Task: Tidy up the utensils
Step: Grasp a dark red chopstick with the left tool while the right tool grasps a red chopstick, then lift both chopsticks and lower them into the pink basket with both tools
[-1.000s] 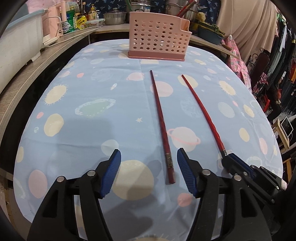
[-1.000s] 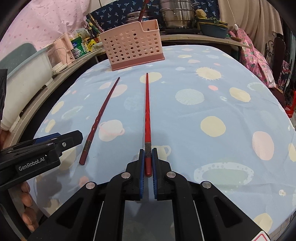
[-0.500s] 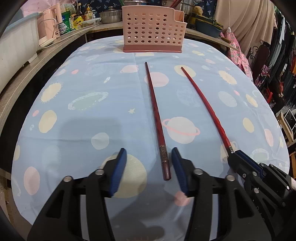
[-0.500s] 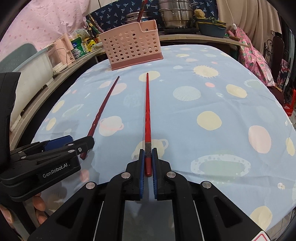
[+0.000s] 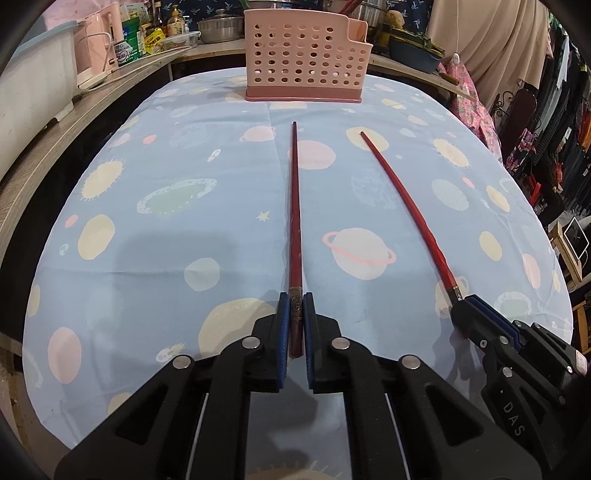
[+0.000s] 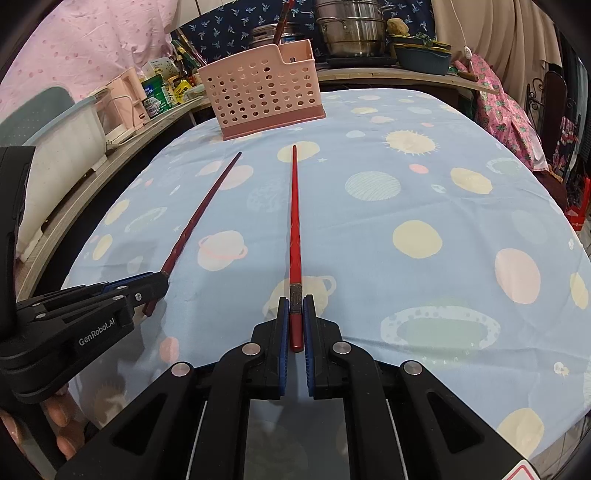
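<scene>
Two long chopsticks lie on the blue space-print tablecloth (image 5: 166,236), tips pointing at a pink perforated utensil basket (image 5: 306,62) at the far end. My left gripper (image 5: 295,306) is shut on the thick end of the dark red chopstick (image 5: 294,206). My right gripper (image 6: 295,306) is shut on the thick end of the bright red chopstick (image 6: 294,214). The right gripper (image 5: 465,306) shows in the left wrist view at lower right, with the bright red chopstick (image 5: 406,199). The left gripper (image 6: 151,286), the dark chopstick (image 6: 203,210) and the basket (image 6: 264,90) show in the right wrist view.
A wooden counter (image 5: 48,155) runs along the left with a white tub (image 5: 33,85), a pink appliance and bottles. Steel pots (image 6: 347,33) and a teal bowl (image 6: 424,59) stand behind the basket. Clothes and a chair (image 5: 517,110) crowd the right side.
My left gripper moved forward over the dark chopstick's thick end and closed on it. The right gripper stayed shut on the bright red chopstick.
</scene>
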Demonstrator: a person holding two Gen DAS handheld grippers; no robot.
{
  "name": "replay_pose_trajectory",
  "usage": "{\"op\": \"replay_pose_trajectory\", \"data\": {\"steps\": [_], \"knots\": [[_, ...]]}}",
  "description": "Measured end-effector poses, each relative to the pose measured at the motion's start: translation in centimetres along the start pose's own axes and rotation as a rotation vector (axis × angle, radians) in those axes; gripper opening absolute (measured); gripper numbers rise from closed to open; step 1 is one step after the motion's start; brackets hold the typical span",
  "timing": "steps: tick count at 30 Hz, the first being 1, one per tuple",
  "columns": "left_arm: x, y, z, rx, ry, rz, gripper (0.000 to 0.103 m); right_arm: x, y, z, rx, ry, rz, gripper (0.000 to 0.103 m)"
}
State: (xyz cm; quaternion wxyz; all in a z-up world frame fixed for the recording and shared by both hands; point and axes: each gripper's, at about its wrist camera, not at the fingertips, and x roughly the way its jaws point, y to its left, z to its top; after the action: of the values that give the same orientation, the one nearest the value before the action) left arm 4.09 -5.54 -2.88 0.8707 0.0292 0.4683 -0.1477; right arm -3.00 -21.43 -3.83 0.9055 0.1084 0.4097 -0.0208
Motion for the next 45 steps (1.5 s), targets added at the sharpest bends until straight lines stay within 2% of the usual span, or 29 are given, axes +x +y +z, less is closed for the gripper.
{"op": "replay_pose_trajectory", "data": {"steps": [12,19,25,36,45], "knots": [[-2.0,0.5,0.7,-0.025,-0.025,-0.001,0.007,-1.7,0.2,0.4,0.004,-0.029,0.016,0.007],[-4.6,1.0,2.0,-0.042,-0.078,-0.017,0.007,-4.1,0.2,2.1,0.008,-0.094,0.031,0.007],[-7.3,1.9,4.2,-0.064,-0.148,-0.023,0.007,-6.8,-0.1,4.9,0.021,-0.171,0.053,0.007],[-11.8,3.0,10.5,-0.084,-0.287,-0.018,0.007,-10.5,-0.1,11.8,0.032,-0.313,0.096,0.007],[-12.6,4.3,14.9,-0.111,-0.341,-0.008,0.007,-10.0,0.1,15.6,0.036,-0.337,0.127,0.007]]}}
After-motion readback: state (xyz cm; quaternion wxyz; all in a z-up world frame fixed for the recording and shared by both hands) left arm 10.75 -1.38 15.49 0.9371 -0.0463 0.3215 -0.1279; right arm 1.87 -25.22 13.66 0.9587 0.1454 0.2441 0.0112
